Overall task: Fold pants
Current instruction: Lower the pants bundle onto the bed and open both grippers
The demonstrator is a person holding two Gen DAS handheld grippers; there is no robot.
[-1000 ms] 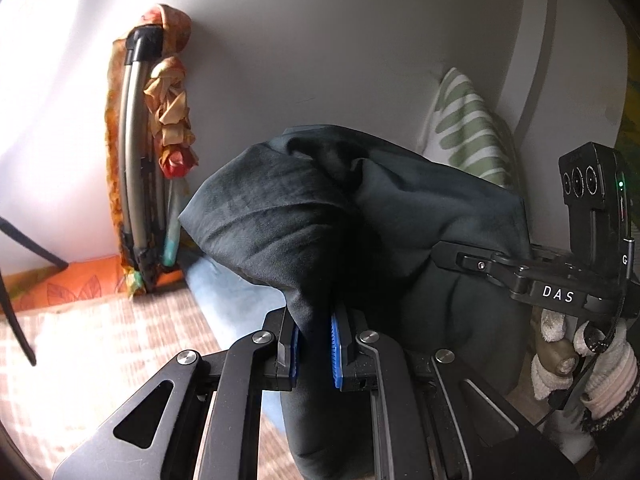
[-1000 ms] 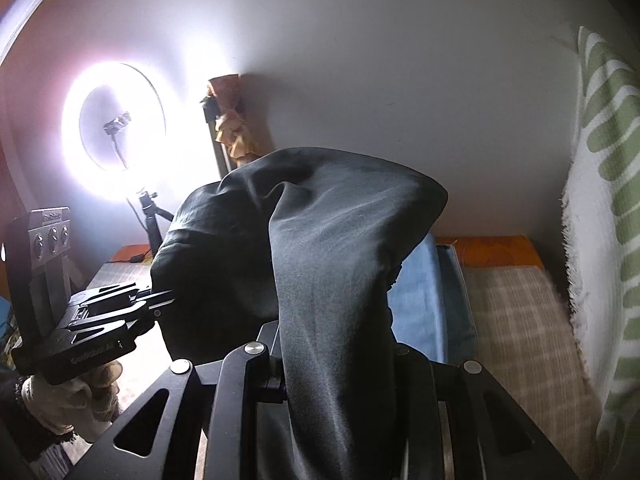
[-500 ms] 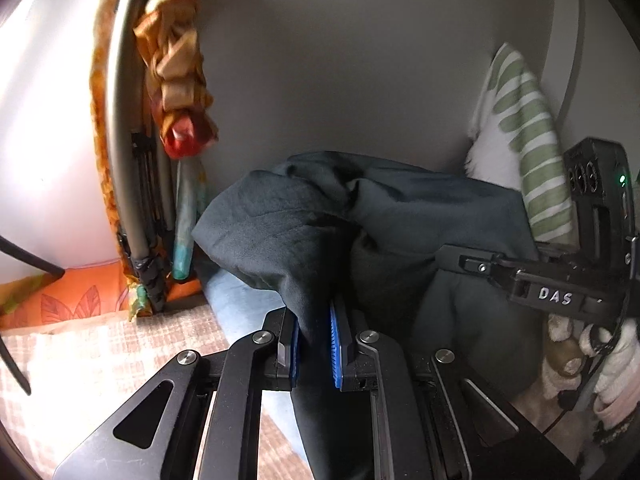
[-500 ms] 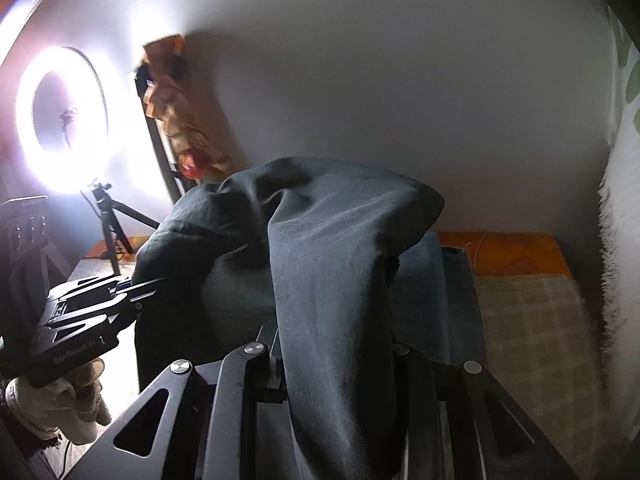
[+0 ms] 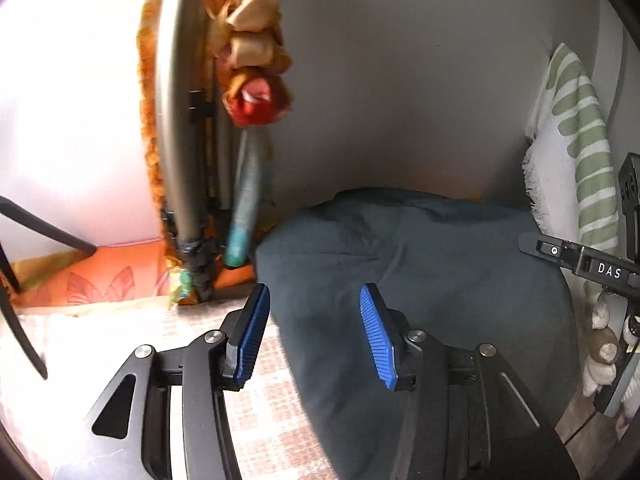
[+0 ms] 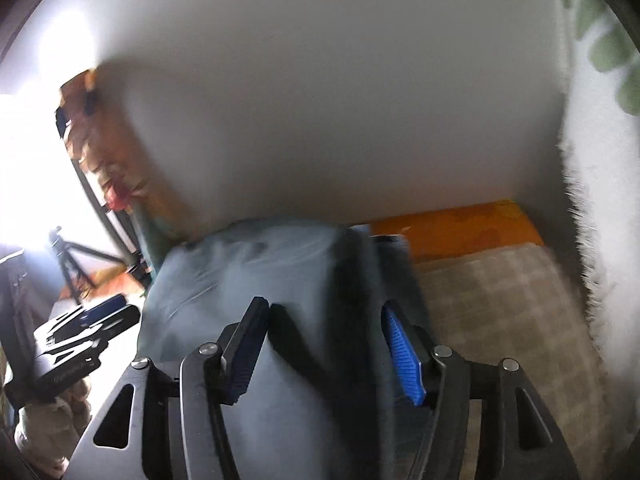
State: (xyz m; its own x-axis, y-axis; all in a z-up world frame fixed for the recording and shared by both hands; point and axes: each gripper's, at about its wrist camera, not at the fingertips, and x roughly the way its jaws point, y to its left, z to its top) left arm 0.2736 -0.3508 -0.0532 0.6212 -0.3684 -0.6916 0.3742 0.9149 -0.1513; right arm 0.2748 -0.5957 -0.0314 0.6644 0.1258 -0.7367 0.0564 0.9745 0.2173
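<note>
Letting go on both sides: my left tool (image 5: 312,332) and right tool (image 6: 324,348) now stand wide, where a moment ago each pinched the pants (image 5: 420,280). The dark cloth lies folded over on the checked bedding (image 5: 260,412); I judge this fold laid.

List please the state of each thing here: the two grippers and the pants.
left gripper: open, holding nothing.
right gripper: open, holding nothing.
pants: released, lying in a folded heap on the checked cloth.
ring light: switched on.
</note>
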